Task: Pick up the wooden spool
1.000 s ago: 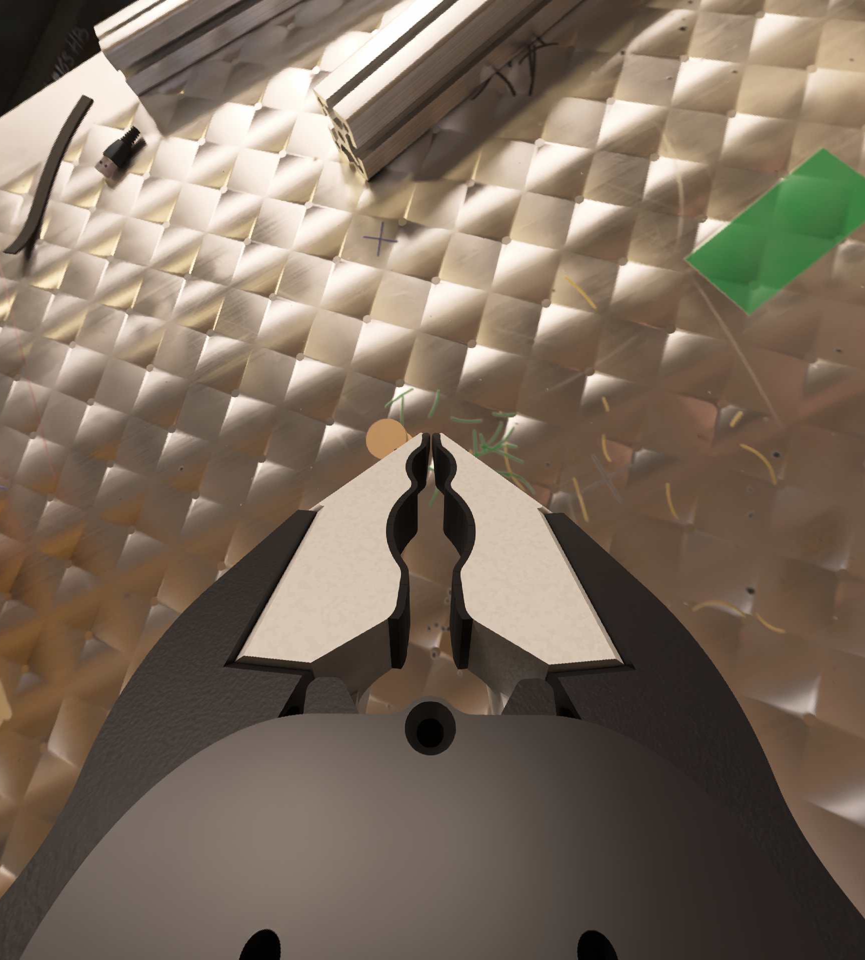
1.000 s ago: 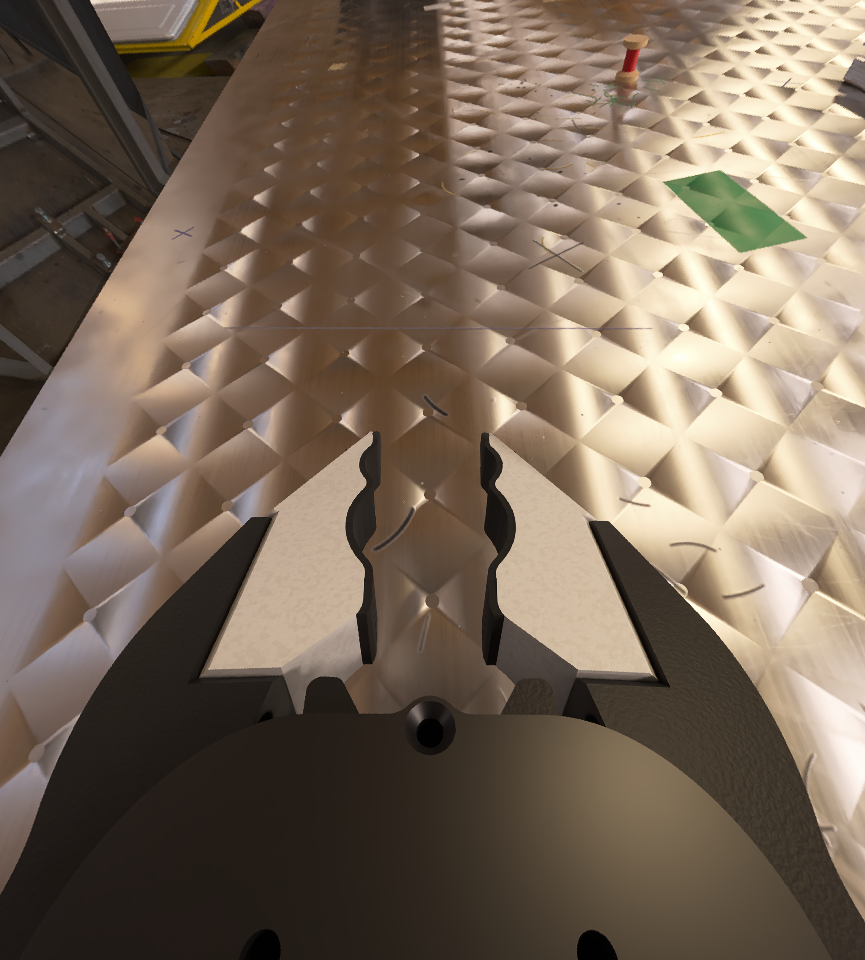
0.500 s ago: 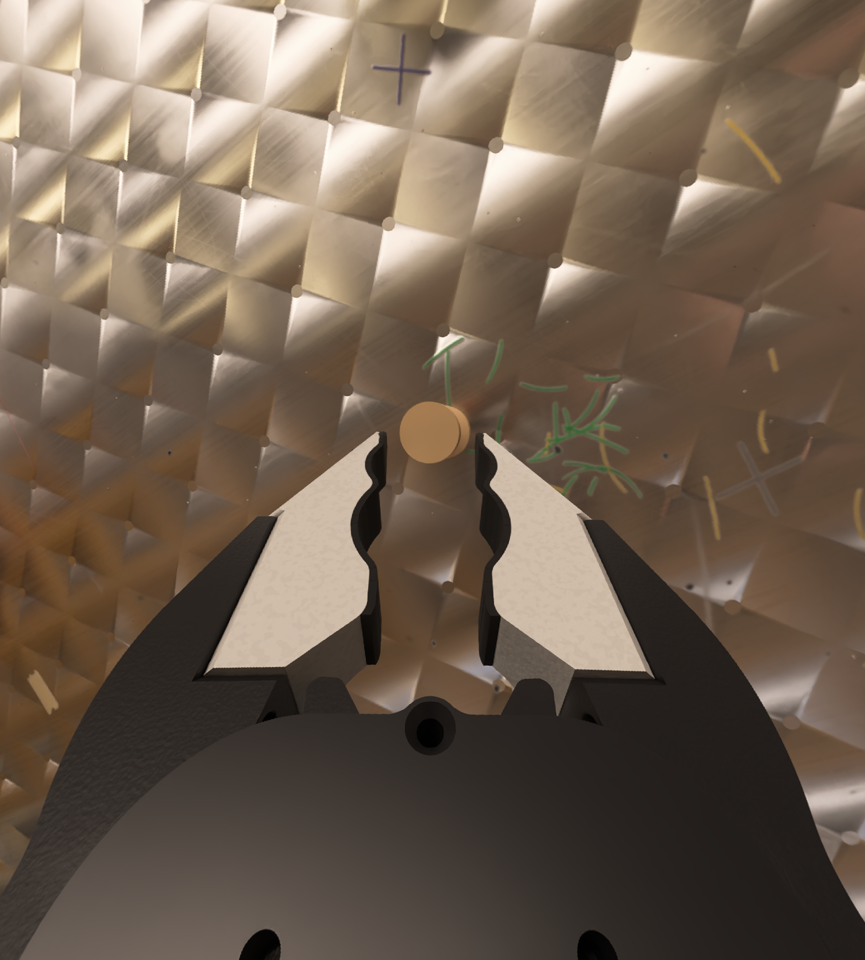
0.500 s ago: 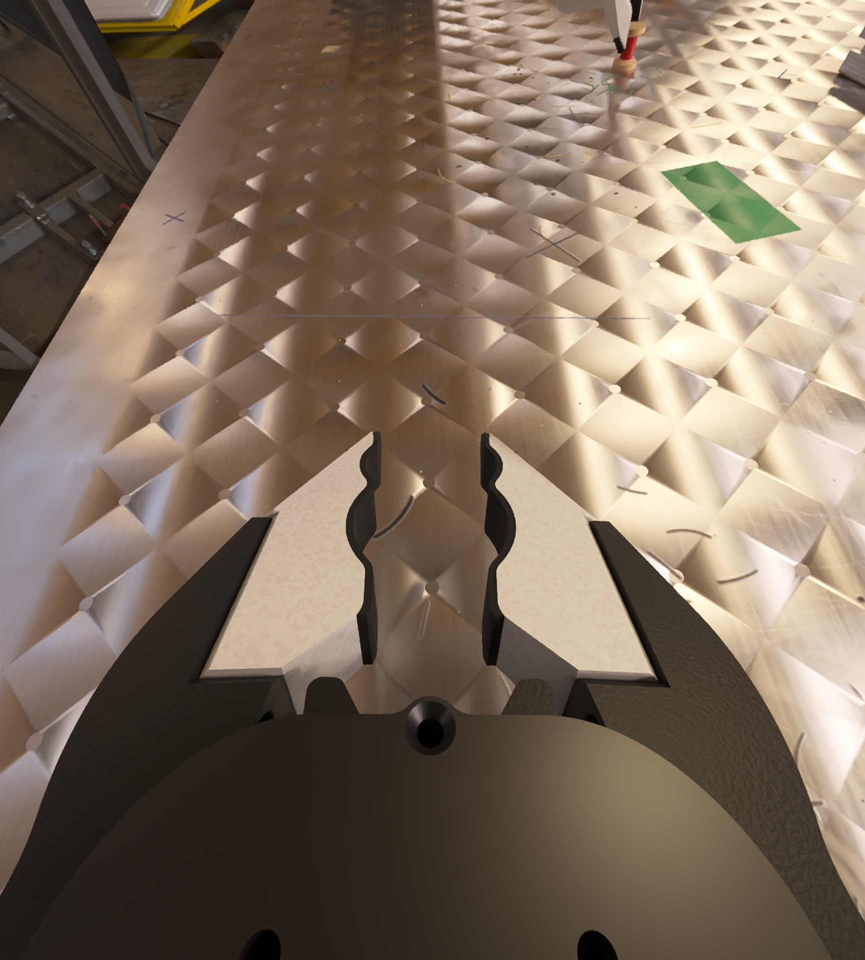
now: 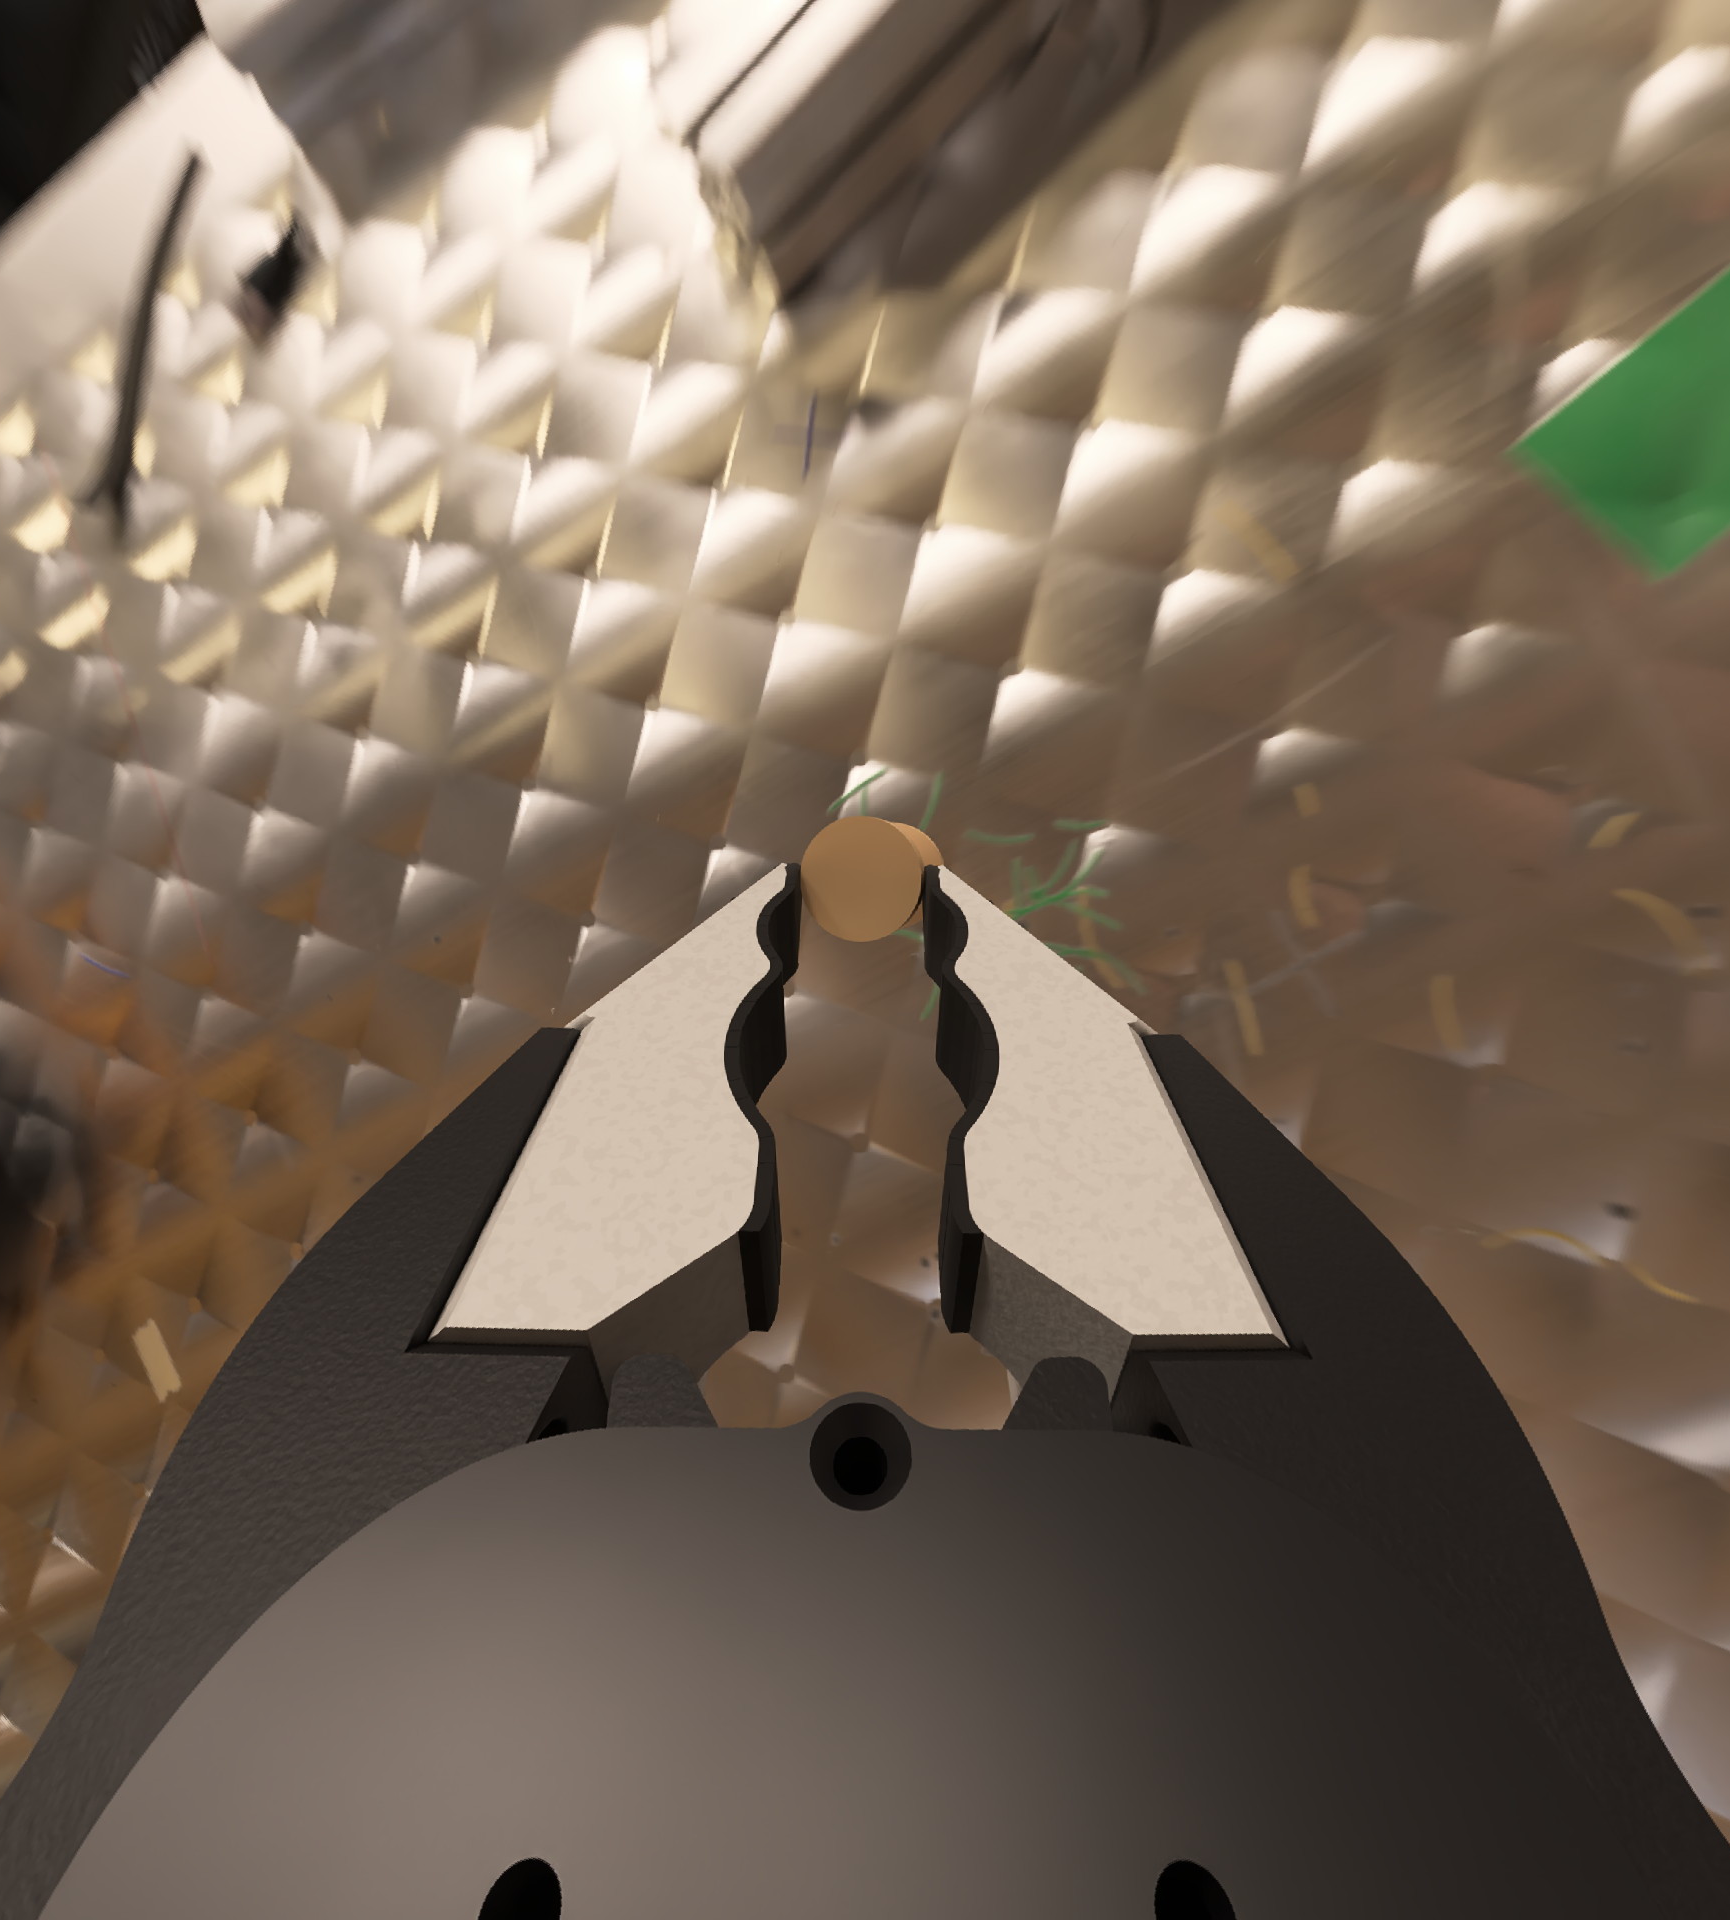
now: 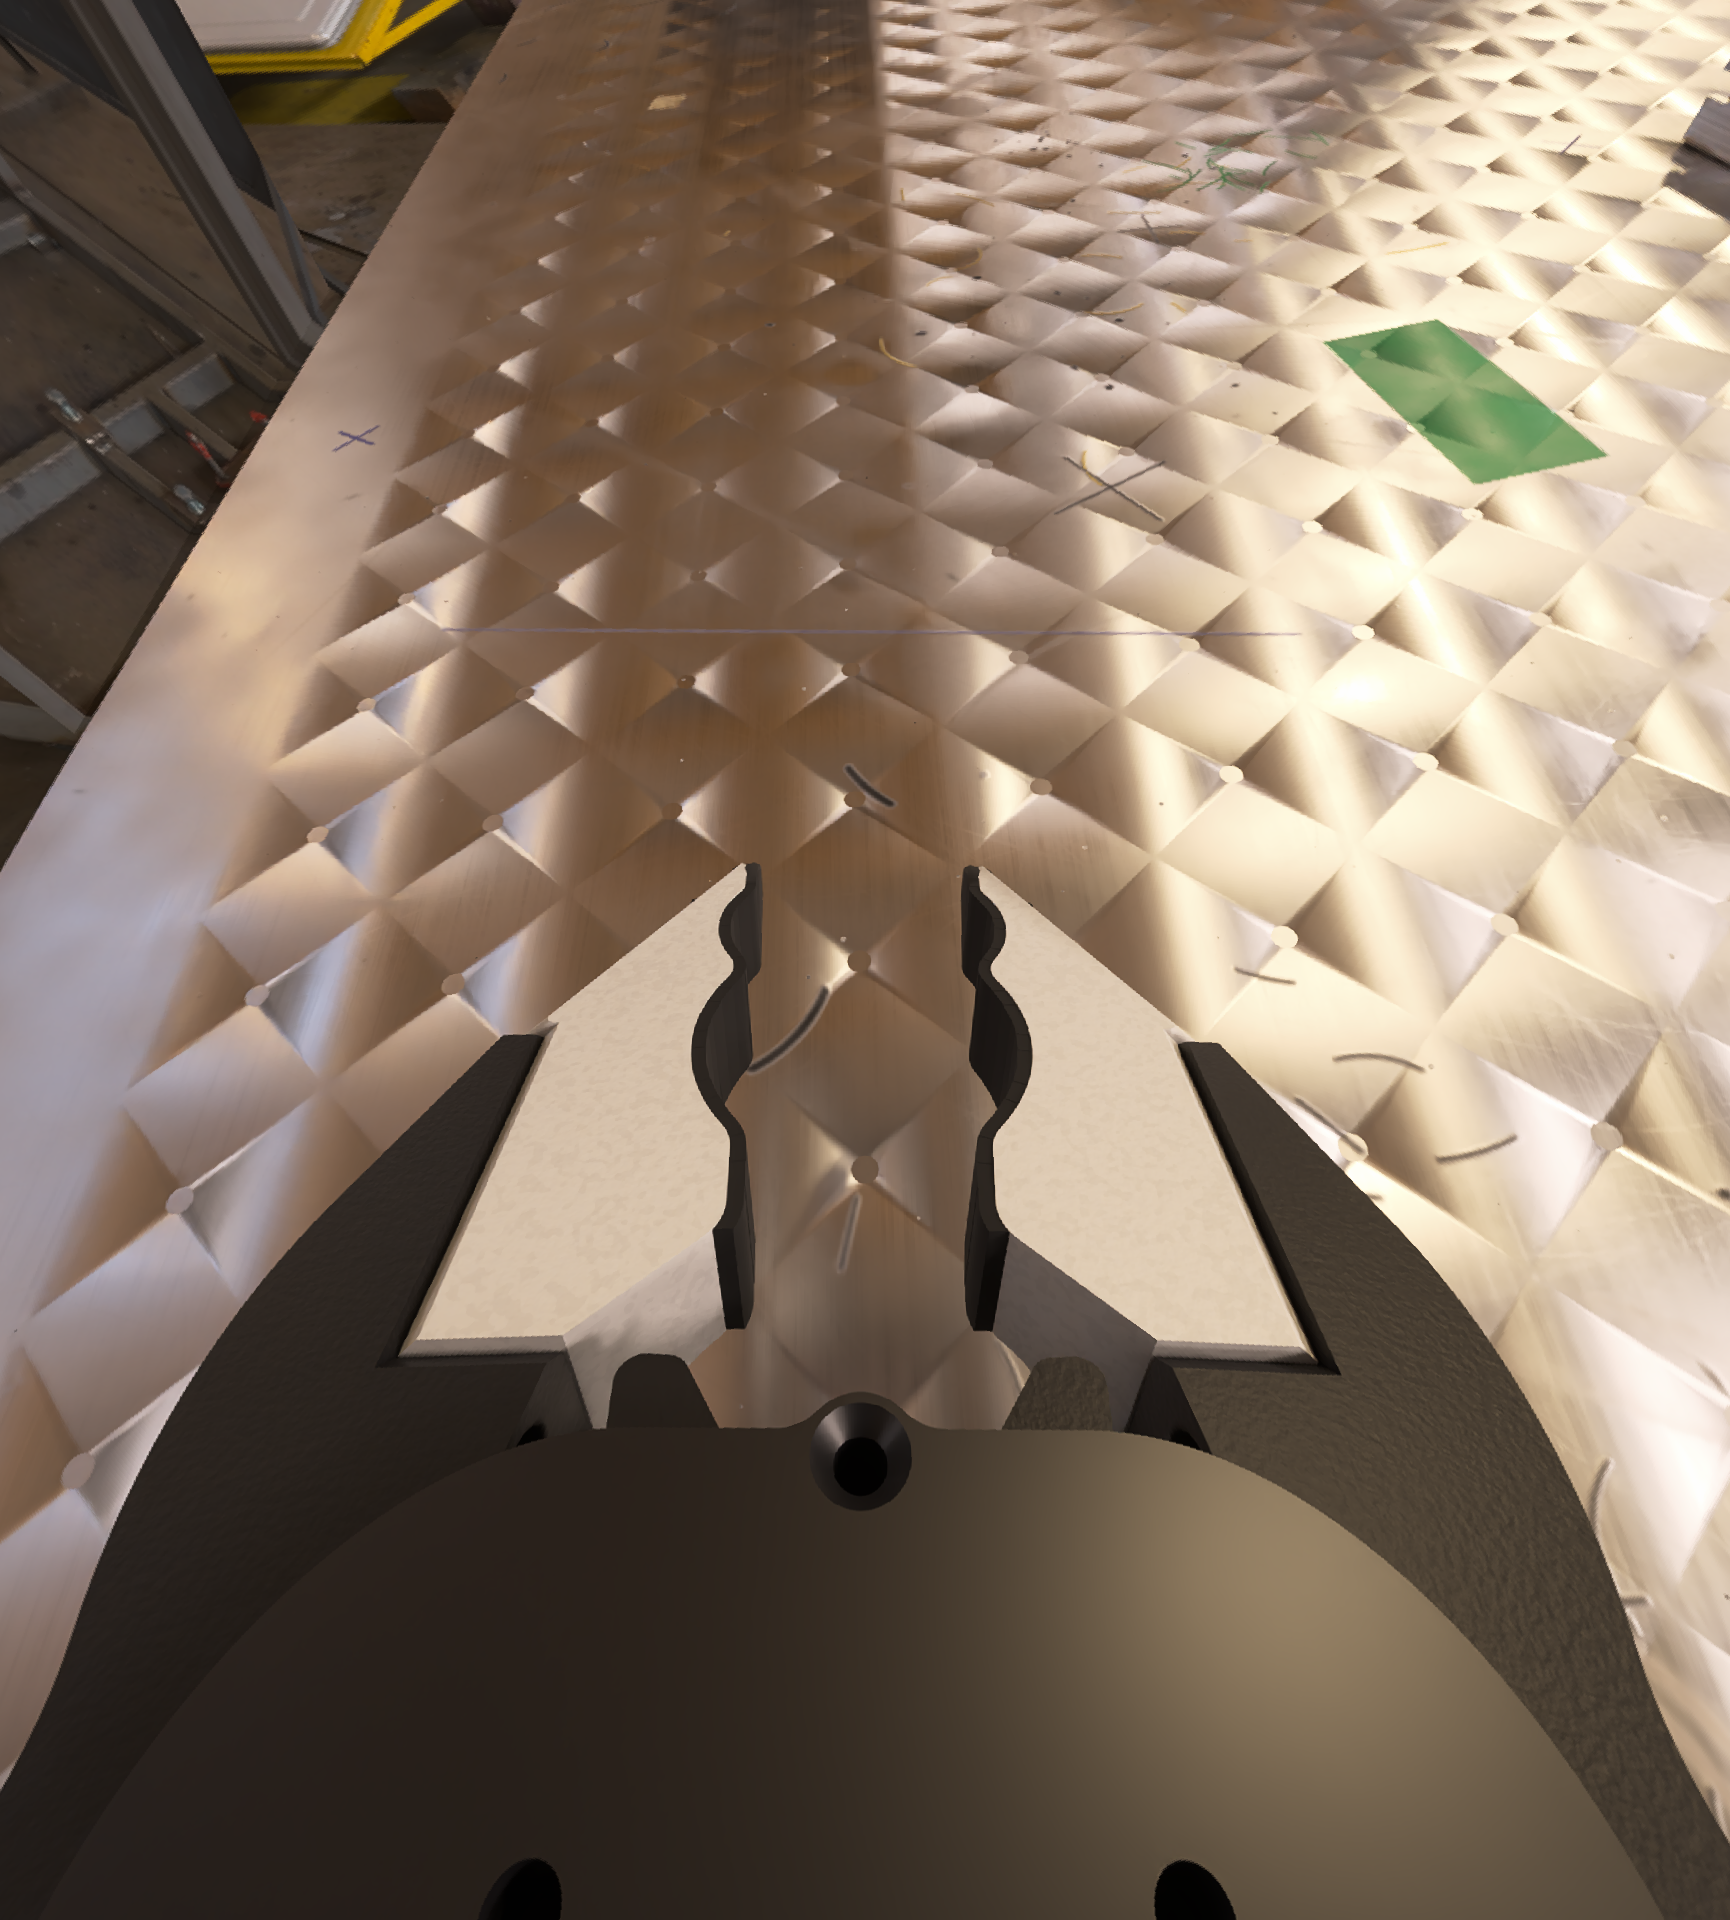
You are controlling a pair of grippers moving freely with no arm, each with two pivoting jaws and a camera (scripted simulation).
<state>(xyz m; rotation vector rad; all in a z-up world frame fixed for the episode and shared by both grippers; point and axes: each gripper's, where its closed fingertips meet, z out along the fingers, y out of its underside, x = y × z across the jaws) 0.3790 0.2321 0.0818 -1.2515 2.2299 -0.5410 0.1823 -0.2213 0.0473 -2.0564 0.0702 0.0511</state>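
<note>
Pinching wooden spool (image 5: 859, 879) — left gripper (image 5: 859, 896) fingertips.

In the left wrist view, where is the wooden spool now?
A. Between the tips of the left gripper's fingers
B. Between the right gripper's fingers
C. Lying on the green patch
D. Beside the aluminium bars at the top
A: the wooden spool sits pinched between the tips of the left gripper, its round end facing the camera, while the green patch lies far off to the right and the right gripper holds nothing.
</note>
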